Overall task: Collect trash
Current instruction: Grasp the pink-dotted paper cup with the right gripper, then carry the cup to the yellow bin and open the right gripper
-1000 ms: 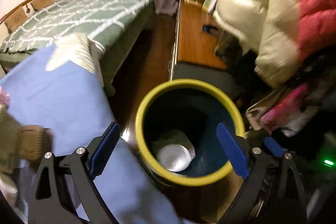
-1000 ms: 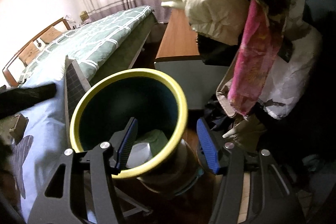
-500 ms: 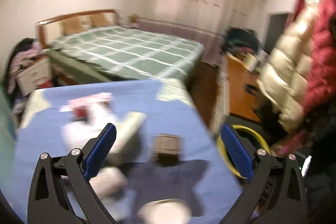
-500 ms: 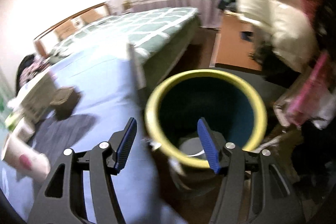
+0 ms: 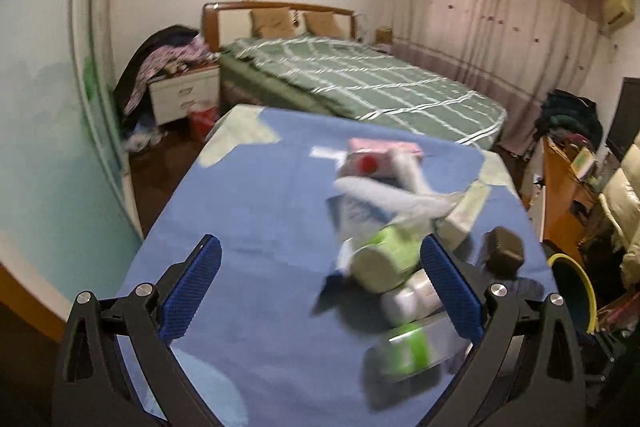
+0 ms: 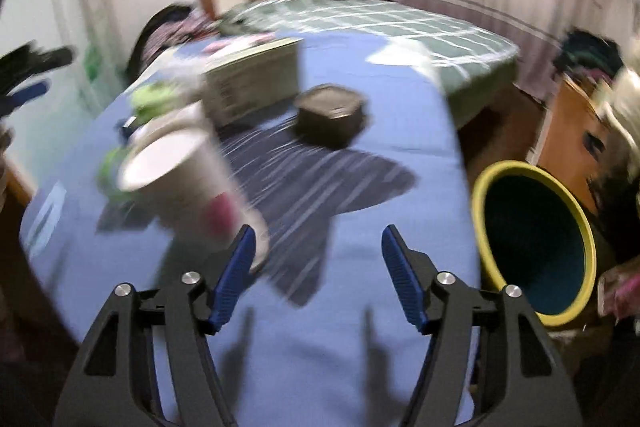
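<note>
On the blue desk [image 5: 256, 211] the trash sits bunched toward its right side, with the yellow-rimmed bin [image 6: 532, 239] on the floor just past that edge. Both tongs hang empty: left tongs [image 5: 320, 291] spread wide, right tongs [image 6: 316, 279] have just been opening, nothing between them. I'd go for the paper cup [image 6: 188, 179] lying nearest, squeezing gently across its body so it doesn't crush or roll into the green bottles [image 5: 384, 259]
</note>
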Tool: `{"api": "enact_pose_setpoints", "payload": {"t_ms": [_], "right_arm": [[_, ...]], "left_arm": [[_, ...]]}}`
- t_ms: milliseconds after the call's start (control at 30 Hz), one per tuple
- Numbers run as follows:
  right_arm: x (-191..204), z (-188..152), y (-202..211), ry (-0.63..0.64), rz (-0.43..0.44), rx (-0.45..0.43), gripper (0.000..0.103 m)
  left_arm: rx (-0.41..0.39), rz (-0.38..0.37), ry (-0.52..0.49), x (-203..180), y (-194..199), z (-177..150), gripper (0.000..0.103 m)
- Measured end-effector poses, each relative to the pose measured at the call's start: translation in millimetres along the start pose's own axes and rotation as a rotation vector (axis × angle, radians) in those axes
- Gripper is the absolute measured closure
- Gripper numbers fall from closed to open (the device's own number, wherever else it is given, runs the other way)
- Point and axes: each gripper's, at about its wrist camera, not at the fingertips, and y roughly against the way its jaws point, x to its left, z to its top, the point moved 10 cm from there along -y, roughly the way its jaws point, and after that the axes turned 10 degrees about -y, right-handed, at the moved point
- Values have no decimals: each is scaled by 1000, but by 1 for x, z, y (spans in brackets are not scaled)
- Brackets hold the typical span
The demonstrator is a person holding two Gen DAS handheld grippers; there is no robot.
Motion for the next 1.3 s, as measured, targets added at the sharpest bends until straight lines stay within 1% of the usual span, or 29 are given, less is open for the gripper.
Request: {"api": "enact_pose_setpoints", "payload": {"t_ms": [100, 133, 200, 300, 433, 467, 533, 600, 733, 833, 900, 1033, 1067, 1167, 1200, 1300], "right_arm": [[24, -2, 3, 13, 71, -3, 30], [31, -2, 2, 14, 74, -9, 27], [39, 2, -2, 21, 70, -22, 26], [54, 11, -11, 10, 91, -45, 25], [61, 22, -24, -18, 97, -57, 25], [60, 24, -27, -29, 93, -56, 32], [59, 26, -30, -59, 114, -44, 46], [53, 29, -29, -86, 124, -45, 47], [38, 39, -20, -123, 104, -82, 47], [11, 51, -10, -174, 61, -132, 47], [-16, 59, -4, -224, 11, -164, 47], [-86, 70, 10, -341, -123, -219, 47], [-107, 72, 14, -368, -173, -234, 46], [-153, 72, 15, -435, -262, -244, 46], [-173, 71, 13, -465, -298, -241, 46], [-212, 64, 2, -517, -378, -219, 46]], "left_arm": [[5, 6, 21, 11, 0, -8, 5], [4, 6, 23, 11, 0, -9, 5], [-1, 3, 21, 11, 2, -9, 5], [-6, 0, 9, 5, 5, -5, 5], [2, -8, 8, 4, 3, -7, 5], [7, -11, 7, 3, 3, -8, 5], [14, -15, 1, 1, 1, -11, 5], [24, -22, -3, -3, -3, -14, 5], [35, -38, -10, -10, -9, -16, 5], [39, -47, -19, -17, -11, -16, 5], [41, -51, -26, -22, -12, -16, 5], [44, -51, -31, -25, -14, -16, 5], [44, -52, -29, -25, -14, -17, 5], [43, -56, -32, -27, -15, -16, 5], [43, -56, -34, -29, -15, -16, 5], [47, -61, -43, -34, -17, -16, 5]]}}
